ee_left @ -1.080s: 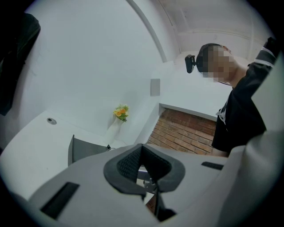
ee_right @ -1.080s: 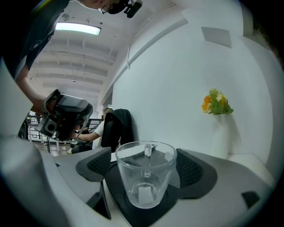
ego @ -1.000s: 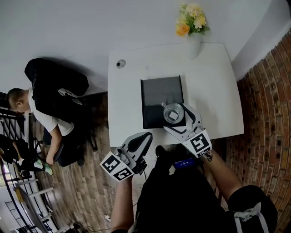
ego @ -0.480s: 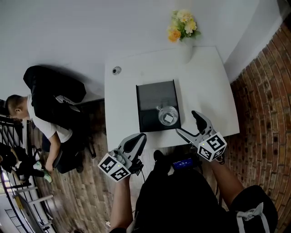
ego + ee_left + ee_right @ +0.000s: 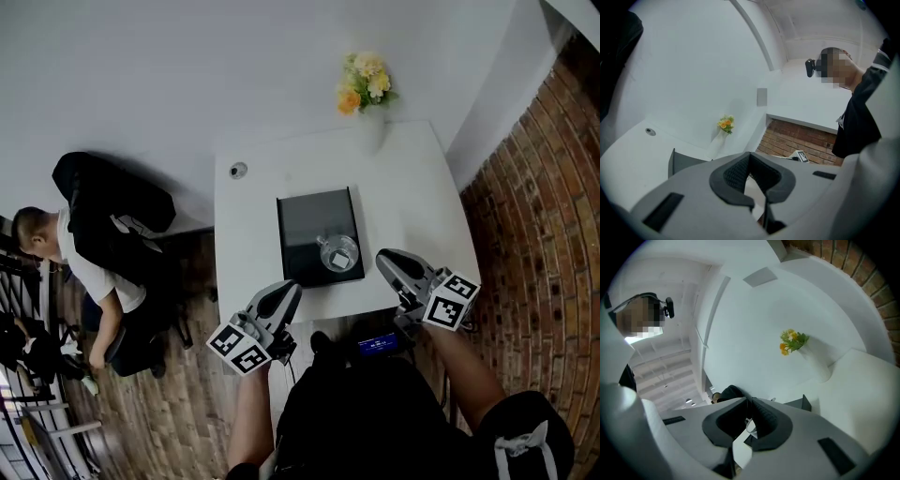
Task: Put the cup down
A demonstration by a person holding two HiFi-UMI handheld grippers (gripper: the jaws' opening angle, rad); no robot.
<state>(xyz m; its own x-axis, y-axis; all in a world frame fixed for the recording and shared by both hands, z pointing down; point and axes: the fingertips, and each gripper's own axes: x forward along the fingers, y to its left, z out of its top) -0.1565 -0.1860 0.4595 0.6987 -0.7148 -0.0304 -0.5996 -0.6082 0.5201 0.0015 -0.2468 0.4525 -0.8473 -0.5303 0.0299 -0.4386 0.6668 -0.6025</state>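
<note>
Standing upright on the tray [image 5: 307,217] is one clear cup [image 5: 338,252], near the tray's near right corner. Its mouth faces up at the head camera, so its long axis runs vertically. No gripper touches it.

One white table [image 5: 417,192] bears everything: one dark tray at its middle, one vase [image 5: 372,132] of yellow and orange flowers [image 5: 363,82] at the far edge, and one small round disc [image 5: 238,170] near the far left corner.

Two grippers hang over the table's near edge. The left gripper [image 5: 285,294] is beside the tray's near left corner; its own view shows the jaws pressed together with nothing between them. The right gripper [image 5: 391,262] is just right of the tray's near right corner, apart from the cup. Its jaws have just been closing, and in its own view they meet at the tips, holding nothing.

One person [image 5: 86,255] sits off to the left of the table, by a dark coat [image 5: 112,202]. A brick wall [image 5: 536,220] runs along the right.
</note>
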